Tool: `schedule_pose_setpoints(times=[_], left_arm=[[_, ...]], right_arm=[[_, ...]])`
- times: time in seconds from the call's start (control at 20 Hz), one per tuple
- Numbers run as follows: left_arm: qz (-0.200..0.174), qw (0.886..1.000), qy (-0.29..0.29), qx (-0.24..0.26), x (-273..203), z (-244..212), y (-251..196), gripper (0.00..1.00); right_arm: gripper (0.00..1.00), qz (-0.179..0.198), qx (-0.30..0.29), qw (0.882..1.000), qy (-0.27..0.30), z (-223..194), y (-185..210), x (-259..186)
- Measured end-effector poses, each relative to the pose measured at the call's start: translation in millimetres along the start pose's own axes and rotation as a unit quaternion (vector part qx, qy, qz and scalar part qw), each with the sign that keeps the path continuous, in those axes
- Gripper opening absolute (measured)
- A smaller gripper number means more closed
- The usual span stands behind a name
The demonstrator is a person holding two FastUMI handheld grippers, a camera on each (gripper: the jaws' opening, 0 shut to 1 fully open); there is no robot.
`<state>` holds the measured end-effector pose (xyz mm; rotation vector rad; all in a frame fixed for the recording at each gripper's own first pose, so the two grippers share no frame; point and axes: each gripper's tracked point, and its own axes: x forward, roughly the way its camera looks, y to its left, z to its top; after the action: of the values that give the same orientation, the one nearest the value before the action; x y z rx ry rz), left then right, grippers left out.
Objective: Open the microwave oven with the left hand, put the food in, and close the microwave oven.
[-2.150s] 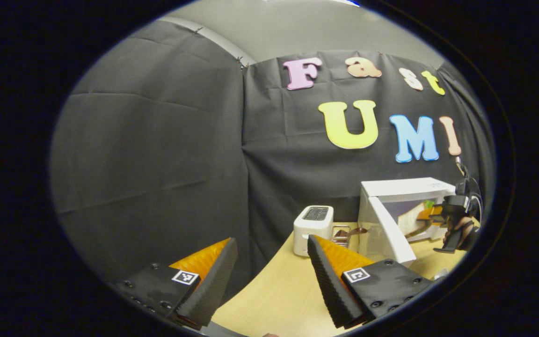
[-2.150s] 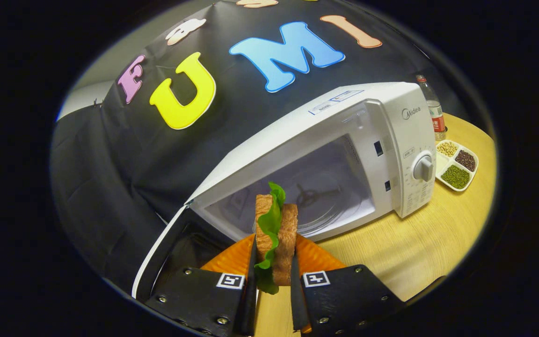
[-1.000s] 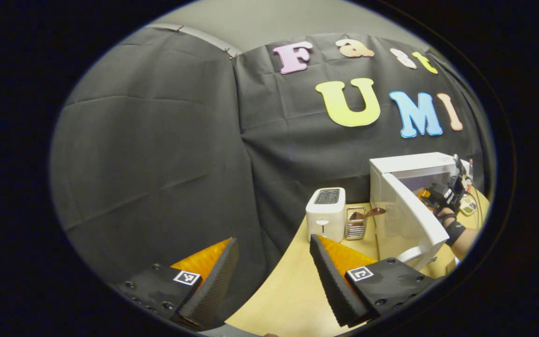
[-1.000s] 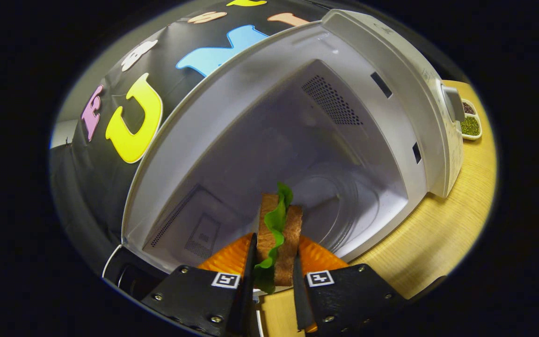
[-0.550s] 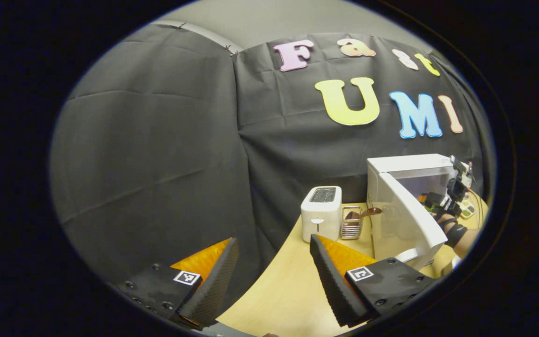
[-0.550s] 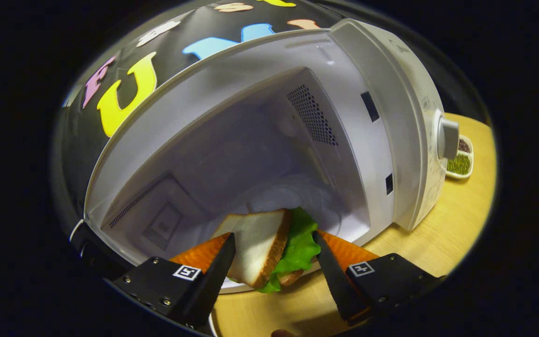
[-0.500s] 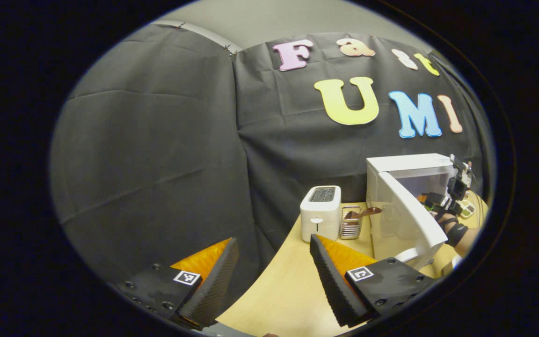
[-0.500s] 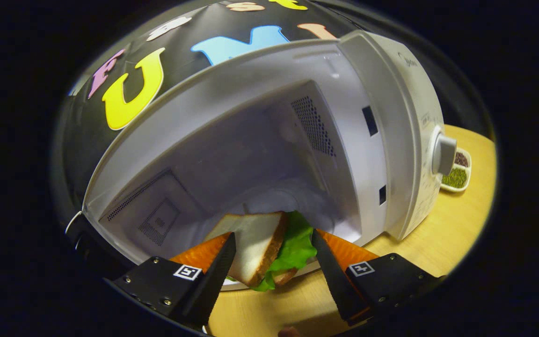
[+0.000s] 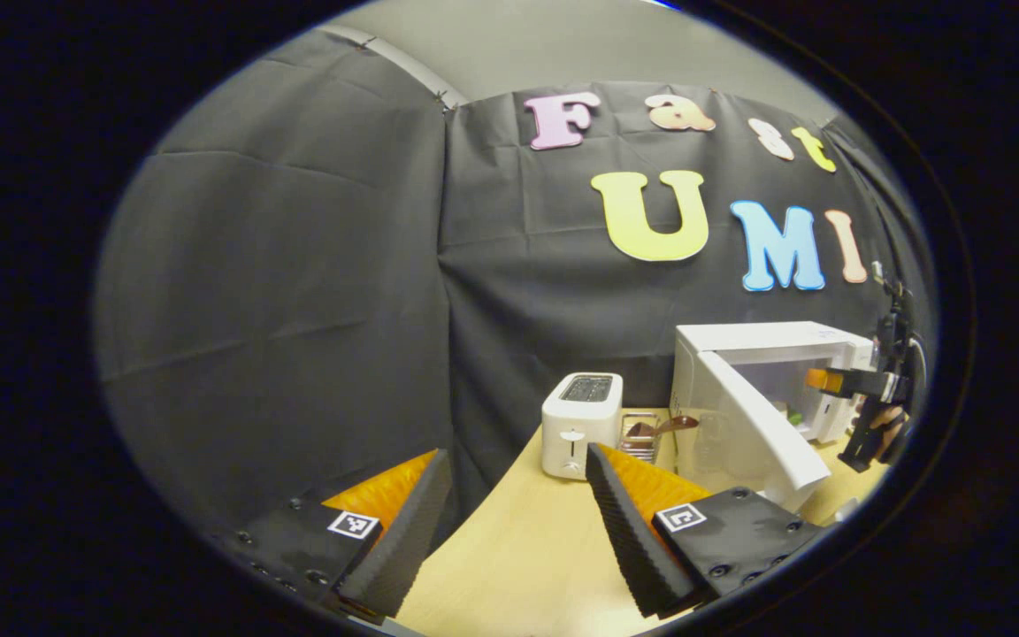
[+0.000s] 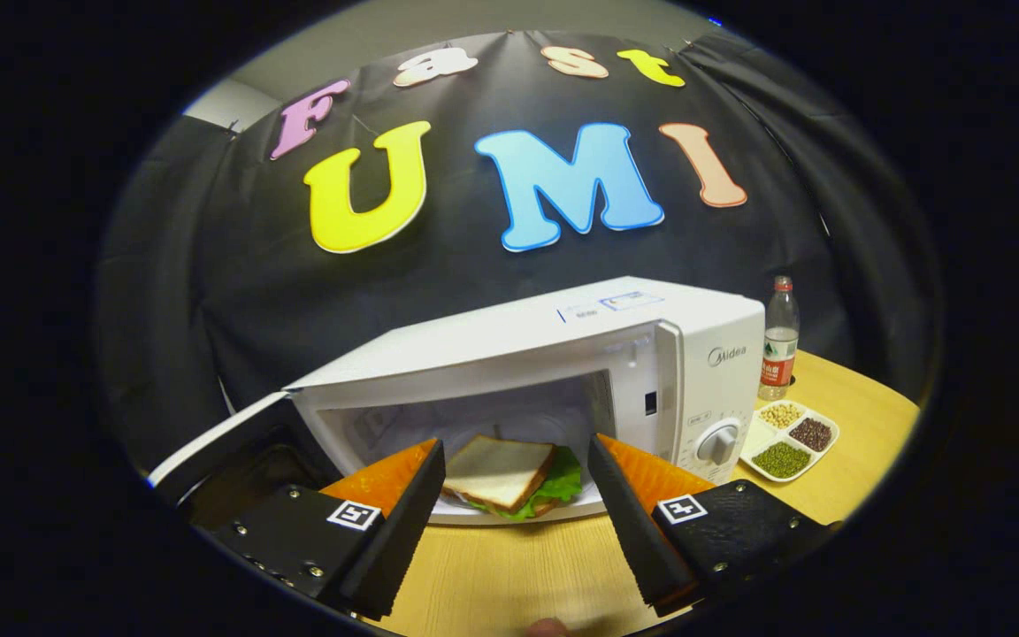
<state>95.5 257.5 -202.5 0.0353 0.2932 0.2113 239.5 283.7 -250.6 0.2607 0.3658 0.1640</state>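
Surface finishes
Microwave (image 10: 509, 354): glossy white plastic. Counter (image 10: 509, 575): smooth pale wood grain. Wall (image 9: 297, 292): matt creased cloth.

Legible markings, right gripper view: the brand name "Midea" stands in grey on the upper control panel of the white box-shaped microwave oven (image 10: 563, 354); two blue-and-white stickers on its top face are too small to read; the red-and-white label of the clear plastic bottle with a red cap (image 10: 777, 341) is likewise unreadable; left gripper view: no lettering on the white two-slot toaster (image 9: 580, 425) can be made out.
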Motion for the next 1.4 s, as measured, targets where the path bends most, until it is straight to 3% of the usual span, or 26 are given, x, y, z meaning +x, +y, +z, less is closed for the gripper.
schedule_pose_setpoints(times=[0.5, 0.75, 1.05, 1.1, 1.2, 1.3, 1.4], left_arm=[[-0.030, 1.000, -0.002, -0.005, 3.7, -25.5, -46.3, 0.99], [-0.027, 0.999, 0.018, -0.015, 7.2, -50.5, -67.2, 0.85], [-0.035, 0.998, 0.045, -0.021, 8.3, -65.3, -95.2, 0.23], [-0.022, 0.999, 0.045, -0.019, 6.9, -68.7, -96.2, 0.29], [-0.027, 0.998, 0.046, -0.027, 6.9, -65.1, -105.8, 0.13], [-0.025, 0.998, 0.048, -0.023, 2.6, -65.8, -116.8, 0.03], [-0.033, 0.998, 0.051, -0.029, -1.3, -65.7, -130.3, 0.07]], right_arm=[[0.98, 0.033, -0.021, 0.996, -0.079, 103.4, -22.1, -145.1], [0.98, 0.020, -0.044, 0.994, -0.097, 121.2, -53.7, -198.4], [0.98, 0.003, -0.052, 0.994, -0.099, 126.4, -92.3, -234.0], [0.98, -0.003, -0.062, 0.993, -0.098, 125.0, -100.6, -238.1], [0.98, -0.007, -0.075, 0.992, -0.097, 127.3, -111.9, -249.2], [0.98, -0.007, -0.079, 0.992, -0.097, 129.4, -122.6, -257.5], [0.98, -0.006, -0.082, 0.992, -0.097, 131.3, -133.5, -265.4]])
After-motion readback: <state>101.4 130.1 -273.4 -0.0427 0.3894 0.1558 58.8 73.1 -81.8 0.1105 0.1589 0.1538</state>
